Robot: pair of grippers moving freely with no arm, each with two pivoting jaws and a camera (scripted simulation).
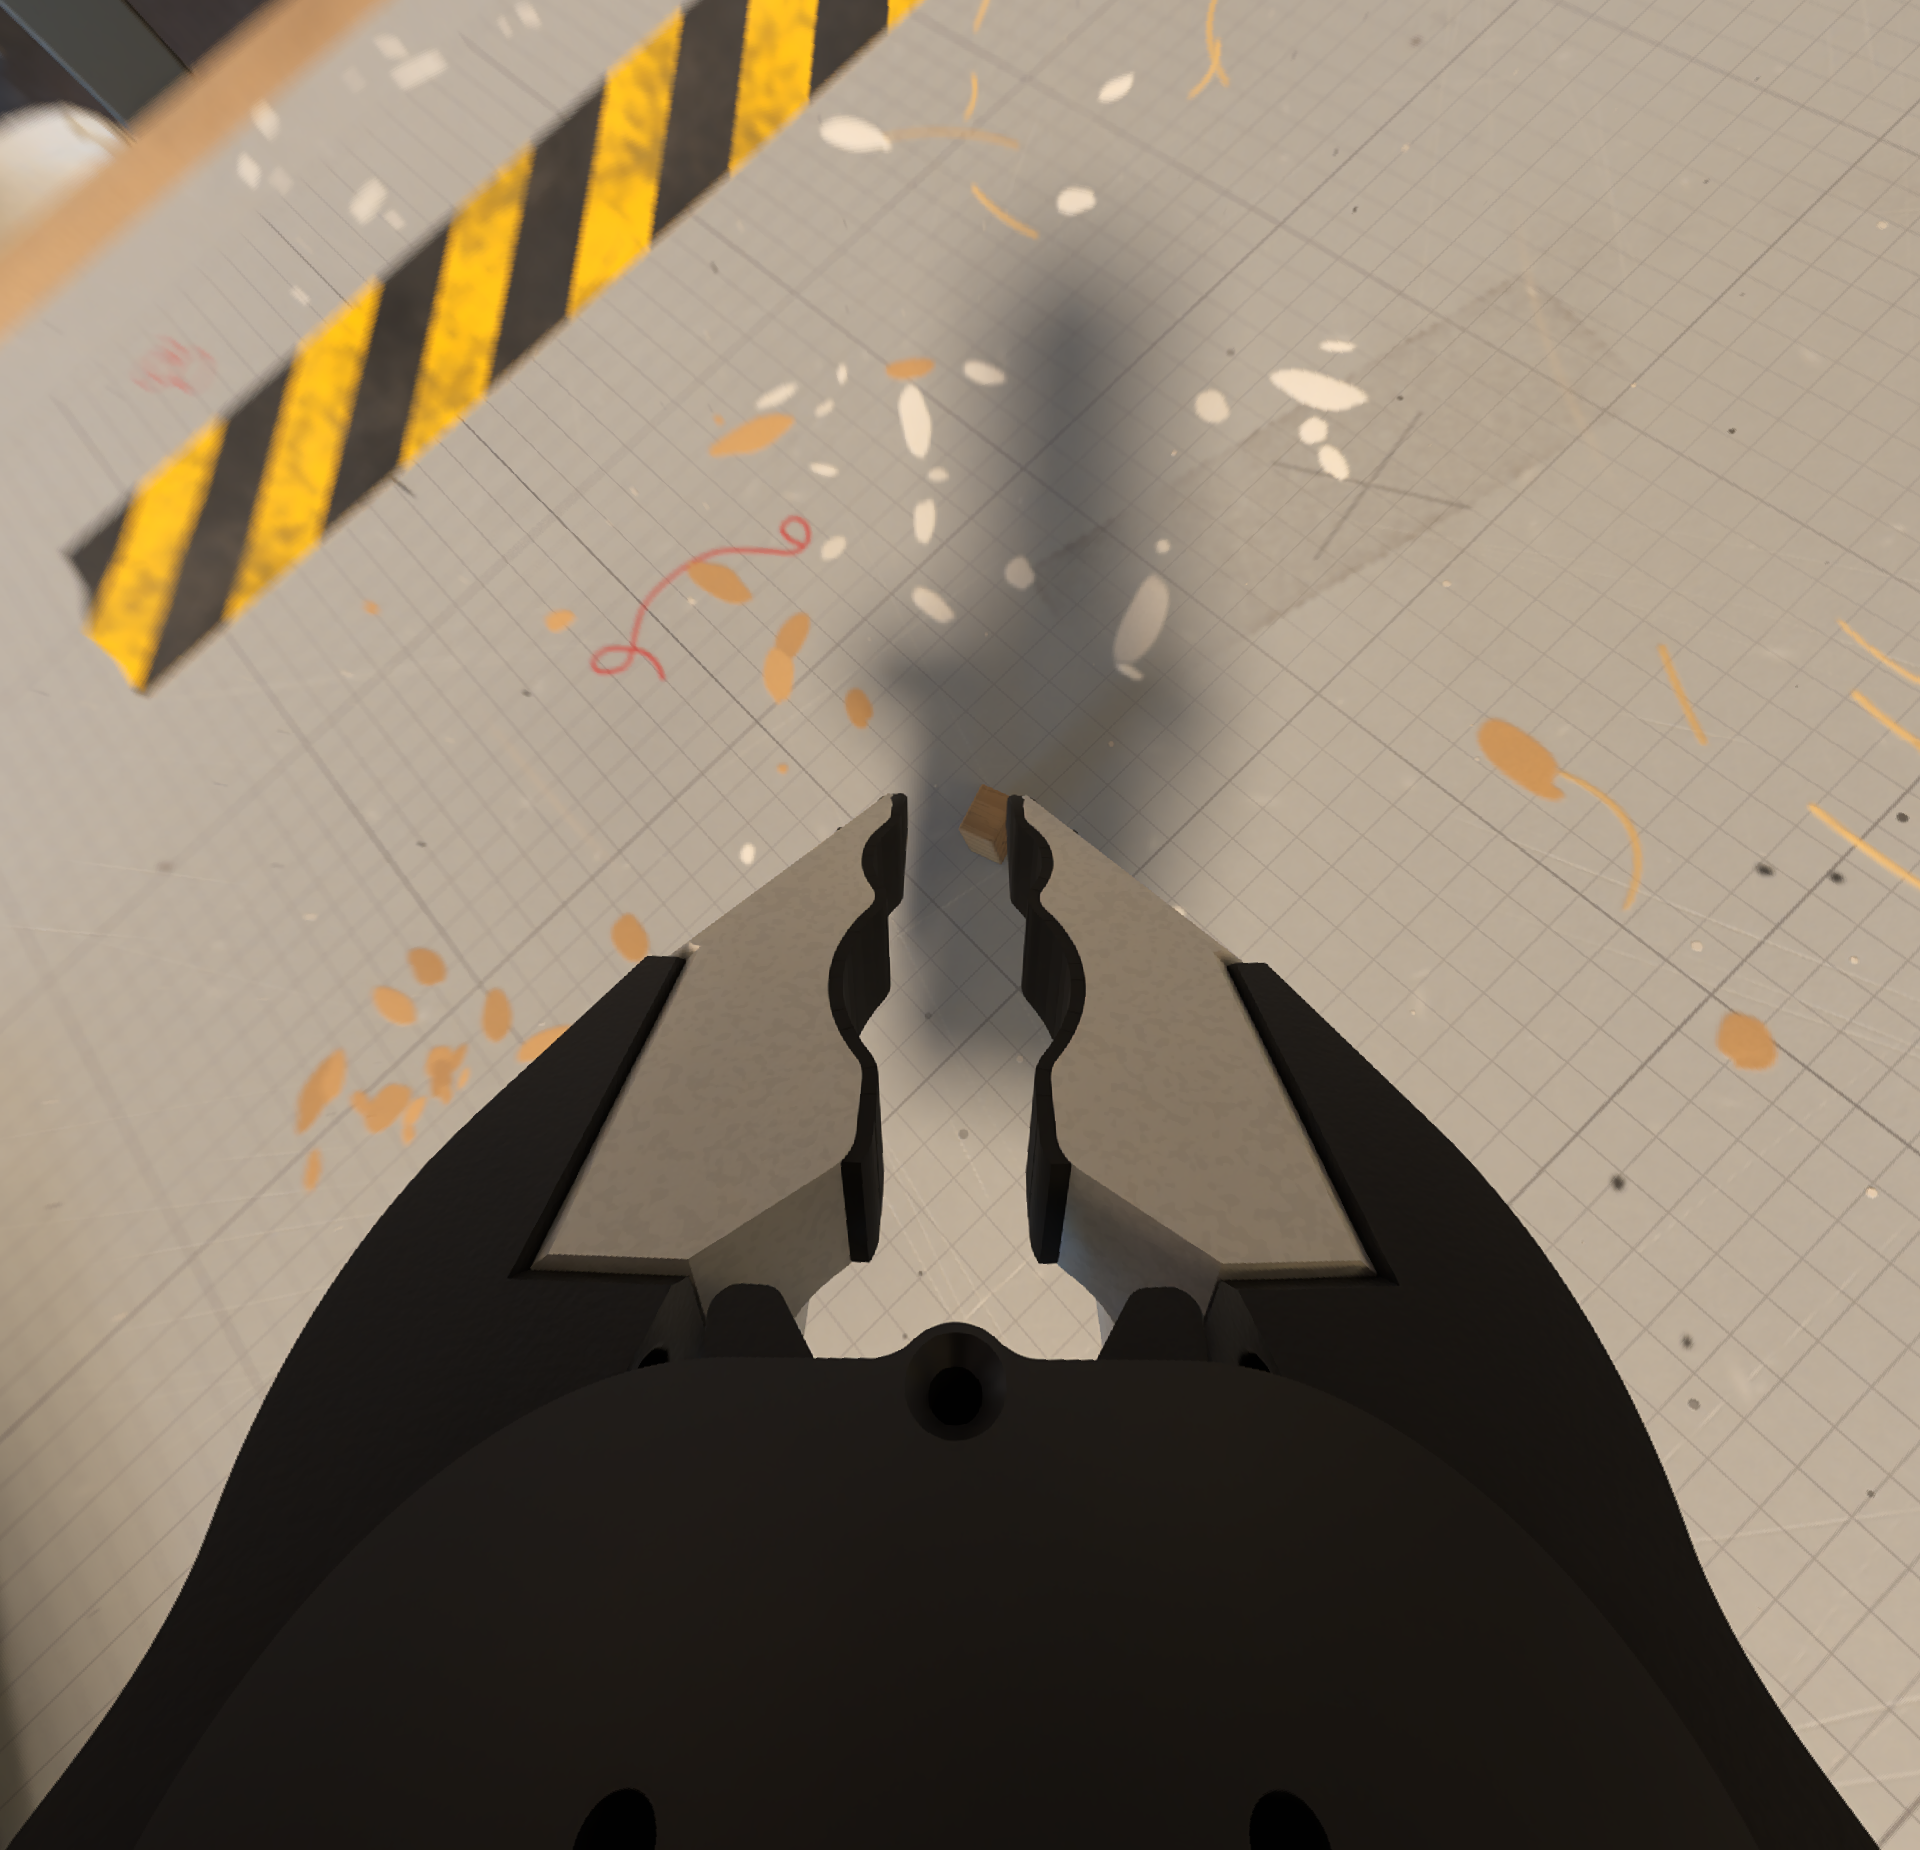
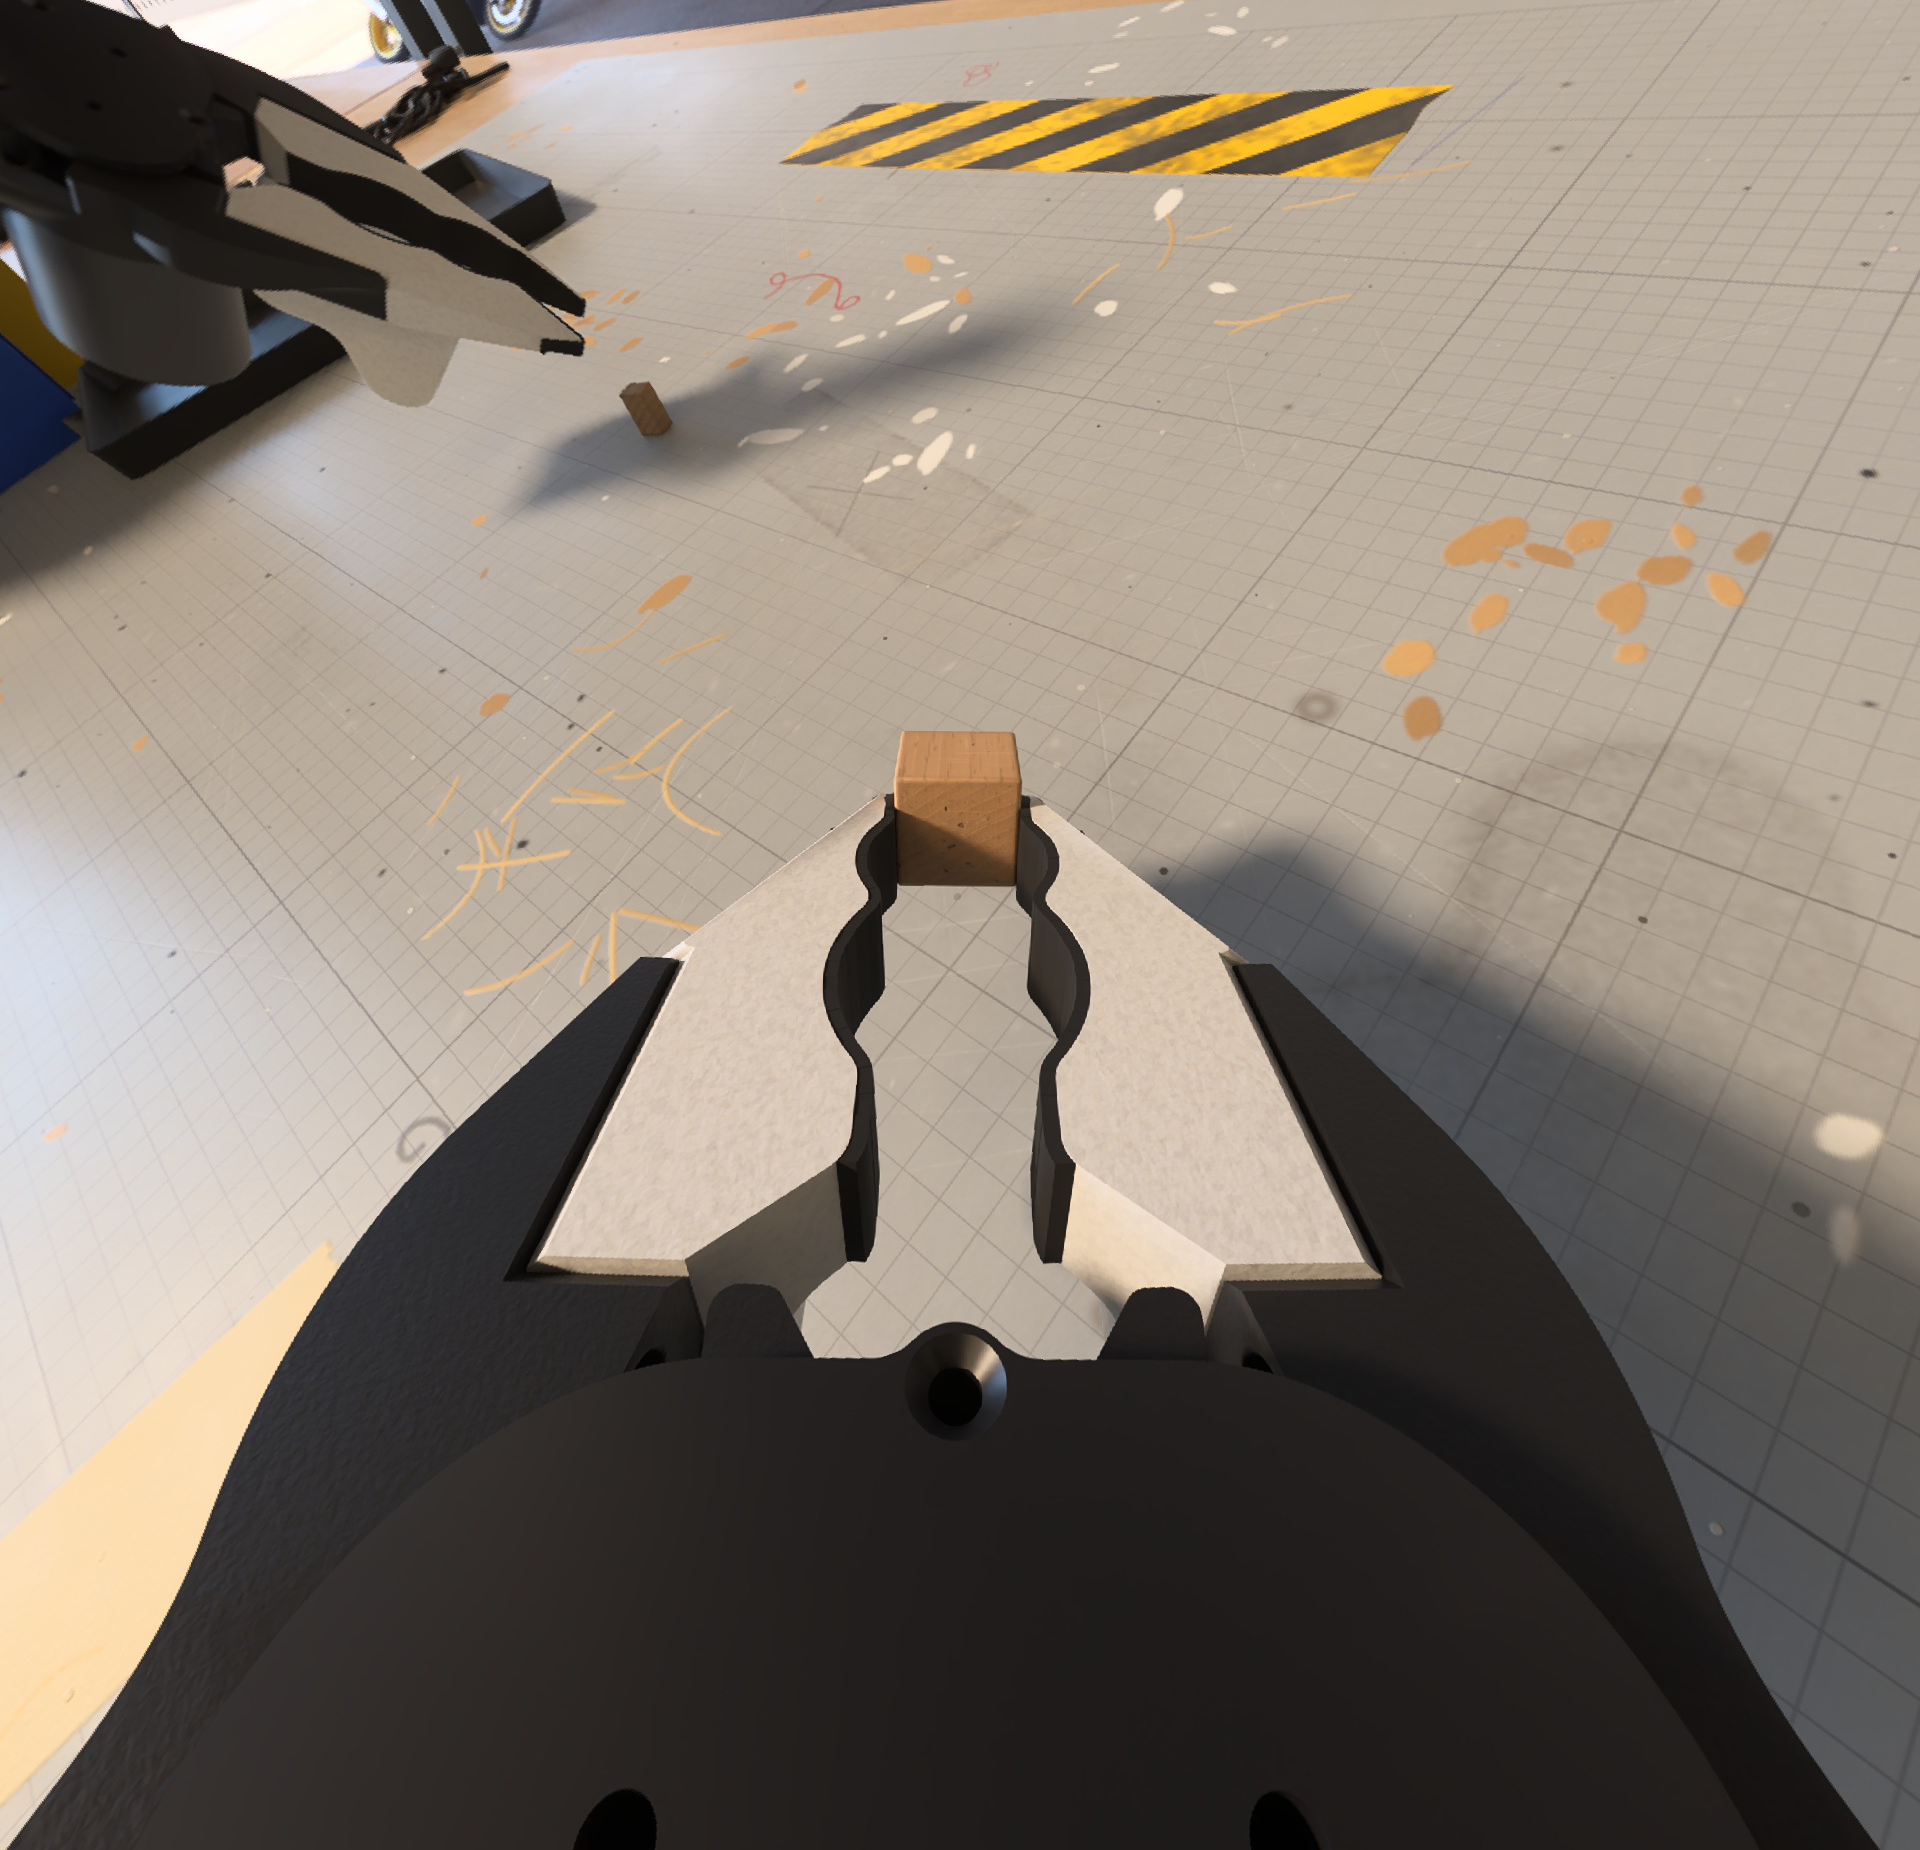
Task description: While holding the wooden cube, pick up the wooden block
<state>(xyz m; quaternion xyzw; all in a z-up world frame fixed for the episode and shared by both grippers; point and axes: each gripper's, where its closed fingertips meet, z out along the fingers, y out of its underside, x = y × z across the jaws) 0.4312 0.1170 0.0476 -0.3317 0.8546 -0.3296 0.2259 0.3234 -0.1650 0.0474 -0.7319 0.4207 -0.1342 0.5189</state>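
My right gripper (image 2: 956, 813) is shut on a wooden cube (image 2: 954, 808), held between its fingertips above the table. A small wooden block (image 2: 645, 409) stands on the grey grid mat at the far left of the right wrist view. My left gripper (image 2: 561, 330) hovers above and to the left of that block, fingers pointing down at it. In the left wrist view the block (image 1: 984, 824) shows just inside the right fingertip, partly hidden by it. The left gripper (image 1: 956, 813) is open, with nothing between its fingers.
A yellow and black striped tape patch (image 2: 1117, 133) lies on the grey mat (image 2: 1351, 398), also seen in the left wrist view (image 1: 468, 325). A black base with a grey stand (image 2: 156, 346) sits at the far left. The wooden table edge (image 2: 935, 18) runs along the back.
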